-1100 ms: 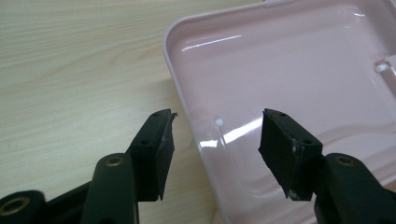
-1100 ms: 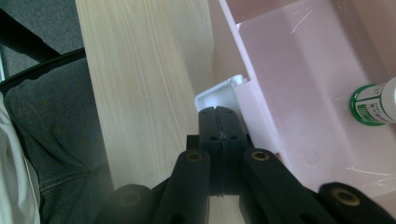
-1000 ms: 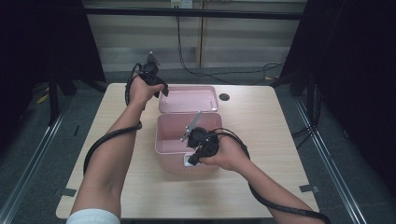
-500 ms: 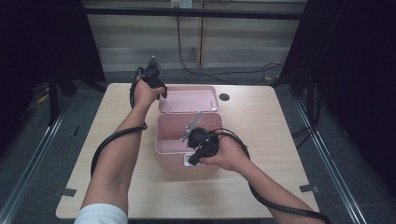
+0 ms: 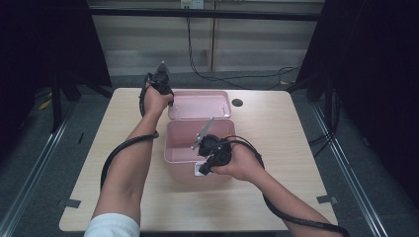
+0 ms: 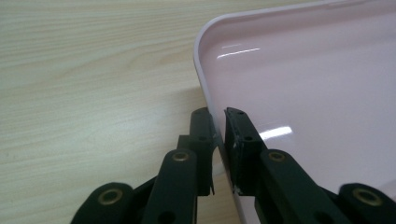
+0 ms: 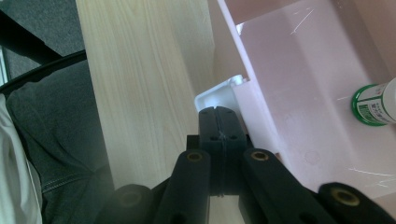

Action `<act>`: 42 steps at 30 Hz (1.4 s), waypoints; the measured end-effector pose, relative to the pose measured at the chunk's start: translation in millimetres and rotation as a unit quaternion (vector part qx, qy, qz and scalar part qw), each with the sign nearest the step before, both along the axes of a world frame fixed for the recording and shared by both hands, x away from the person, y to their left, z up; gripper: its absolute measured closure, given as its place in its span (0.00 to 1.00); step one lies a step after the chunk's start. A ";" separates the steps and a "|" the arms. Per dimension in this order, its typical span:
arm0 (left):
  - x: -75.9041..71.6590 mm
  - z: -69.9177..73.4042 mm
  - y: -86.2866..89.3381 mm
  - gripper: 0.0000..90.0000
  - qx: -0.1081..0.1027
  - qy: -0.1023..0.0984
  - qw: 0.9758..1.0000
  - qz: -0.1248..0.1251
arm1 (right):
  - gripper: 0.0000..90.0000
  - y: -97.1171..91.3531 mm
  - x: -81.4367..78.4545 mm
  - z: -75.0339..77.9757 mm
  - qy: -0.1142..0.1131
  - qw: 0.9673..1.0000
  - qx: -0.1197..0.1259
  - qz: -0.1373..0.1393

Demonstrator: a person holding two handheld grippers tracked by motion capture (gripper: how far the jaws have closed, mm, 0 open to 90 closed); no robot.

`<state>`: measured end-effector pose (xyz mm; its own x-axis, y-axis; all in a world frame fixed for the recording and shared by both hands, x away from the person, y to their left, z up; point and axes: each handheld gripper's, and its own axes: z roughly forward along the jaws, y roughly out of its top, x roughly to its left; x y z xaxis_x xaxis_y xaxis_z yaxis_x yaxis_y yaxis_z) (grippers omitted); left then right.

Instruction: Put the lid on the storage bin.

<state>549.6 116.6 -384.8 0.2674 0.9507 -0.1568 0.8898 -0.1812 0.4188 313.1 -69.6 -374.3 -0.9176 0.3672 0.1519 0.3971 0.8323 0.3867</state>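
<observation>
A pink lid (image 5: 200, 103) lies flat on the table behind an open pink box (image 5: 180, 148). My left gripper (image 5: 169, 102) stands at the lid's left edge. In the left gripper view its jaws (image 6: 218, 128) have just been closing and now pinch the lid's raised rim (image 6: 205, 88) between them. My right gripper (image 5: 203, 165) is at the box's front wall and points back toward the person. Its jaws (image 7: 222, 116) are shut flat together, their tips against the box's white latch (image 7: 219, 93). A green-capped bottle (image 7: 376, 105) lies inside the box.
The light wooden table (image 5: 296, 148) has a round cable hole (image 5: 237, 102) right of the lid. Black cables trail from both grippers along the forearms. The person's lap shows past the table's near edge (image 7: 93, 116) in the right gripper view.
The left forearm has shifted slightly near the lid's edge. The right hand, the box and the lid have not moved.
</observation>
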 end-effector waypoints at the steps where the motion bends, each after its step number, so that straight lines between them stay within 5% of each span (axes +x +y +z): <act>1: -0.3 1.6 -0.4 0.91 0.001 0.001 1.000 0.002 | 1.00 -0.2 0.2 -0.3 -0.001 1.000 0.002 0.002; 14: -6.3 16.9 7.4 0.93 -0.014 -0.003 1.000 0.017 | 1.00 -1.0 0.1 -1.1 0.001 1.000 0.007 0.001; 42: -22.1 51.6 16.1 0.95 -0.031 -0.041 0.999 0.001 | 1.00 0.2 1.6 -0.6 0.008 1.000 0.005 -0.015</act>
